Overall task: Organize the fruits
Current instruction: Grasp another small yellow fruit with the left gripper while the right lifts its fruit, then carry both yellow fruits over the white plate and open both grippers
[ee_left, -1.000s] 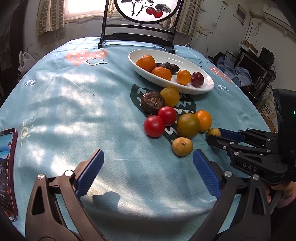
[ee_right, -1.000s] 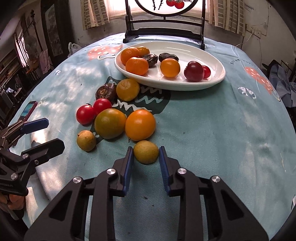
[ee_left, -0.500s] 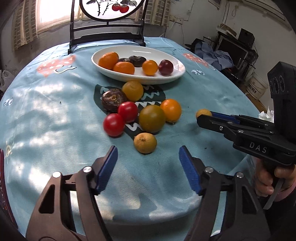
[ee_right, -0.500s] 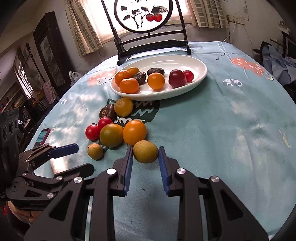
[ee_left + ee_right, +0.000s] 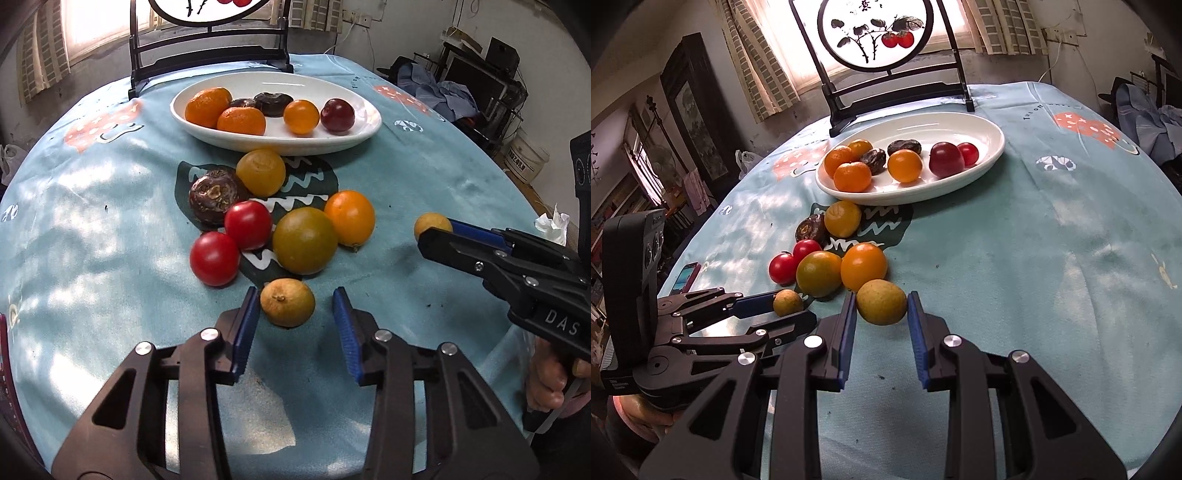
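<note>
The left tool is closing its jaws around a small yellow-brown fruit lying on the bench, its right pad not yet touching. The right tool is clamped on another small yellow fruit, beside the loose pile in front of the white dish.
</note>
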`<state>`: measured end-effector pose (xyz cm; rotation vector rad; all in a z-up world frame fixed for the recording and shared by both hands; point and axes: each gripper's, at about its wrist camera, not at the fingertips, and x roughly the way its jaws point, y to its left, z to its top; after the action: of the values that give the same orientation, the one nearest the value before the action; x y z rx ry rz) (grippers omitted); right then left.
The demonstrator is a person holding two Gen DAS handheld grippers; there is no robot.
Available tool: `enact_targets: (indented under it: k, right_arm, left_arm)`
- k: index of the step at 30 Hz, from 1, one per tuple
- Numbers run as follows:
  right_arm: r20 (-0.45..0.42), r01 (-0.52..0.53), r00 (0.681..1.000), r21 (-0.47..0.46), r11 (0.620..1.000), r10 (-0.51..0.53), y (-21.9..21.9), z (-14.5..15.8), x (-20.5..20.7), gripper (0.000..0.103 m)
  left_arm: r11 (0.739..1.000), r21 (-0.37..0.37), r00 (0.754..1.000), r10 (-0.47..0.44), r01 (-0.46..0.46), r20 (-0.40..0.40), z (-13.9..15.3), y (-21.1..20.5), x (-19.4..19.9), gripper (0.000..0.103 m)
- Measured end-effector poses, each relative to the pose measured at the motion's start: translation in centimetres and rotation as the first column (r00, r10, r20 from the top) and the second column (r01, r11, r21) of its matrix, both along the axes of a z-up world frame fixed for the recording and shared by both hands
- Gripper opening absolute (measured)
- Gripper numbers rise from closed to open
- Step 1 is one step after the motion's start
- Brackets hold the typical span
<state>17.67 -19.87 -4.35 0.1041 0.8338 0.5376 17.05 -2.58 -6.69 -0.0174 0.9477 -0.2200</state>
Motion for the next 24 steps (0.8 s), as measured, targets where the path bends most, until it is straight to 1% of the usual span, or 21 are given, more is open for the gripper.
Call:
enact_targets:
  k: [2, 4, 5, 14, 20, 24]
  right_arm:
    - [-0.002, 0.002, 1.000, 0.006, 1.000, -0.001, -0.1, 0.0, 0.1, 0.028]
    - [-0.003, 0.004, 1.000, 0.011, 1.000, -0.004, -0.1, 0.1, 0.1, 0.028]
    - [-0.004, 0.004, 1.000, 0.013, 1.000, -0.004, -0.1, 0.1, 0.1, 0.028]
    - [0.002, 0.001, 1.000, -0.001, 1.000, -0.001, 0.1, 0.0, 0.0, 0.028]
    - [0.033, -0.021, 0.999, -0.031, 0.999, 0.022, 0.7, 0.5, 0.0, 0.028]
    - [0.057, -0.029, 0.998, -0.029, 0.999, 0.030, 0.9, 1.7, 0.8, 0.028]
  left_arm:
    - [1.000, 0.018, 1.000, 0.005, -0.005, 0.001, 0.0, -0.1, 0.1, 0.036]
    - [1.000, 0.029, 1.000, 0.009, -0.009, 0.004, 0.0, -0.1, 0.1, 0.030]
    - [0.999, 0.030, 1.000, 0.011, -0.011, 0.004, 0.0, 0.0, 0.1, 0.028]
    - [1.000, 0.022, 1.000, -0.007, 0.006, 0.030, 0.8, 0.0, -0.8, 0.028]
    - [1.000, 0.019, 0.998, -0.008, 0.007, 0.065, 2.5, 0.3, -0.9, 0.028]
    - [1.000, 0.007, 0.995, -0.014, 0.014, 0.097, 4.1, 0.5, 0.2, 0.028]
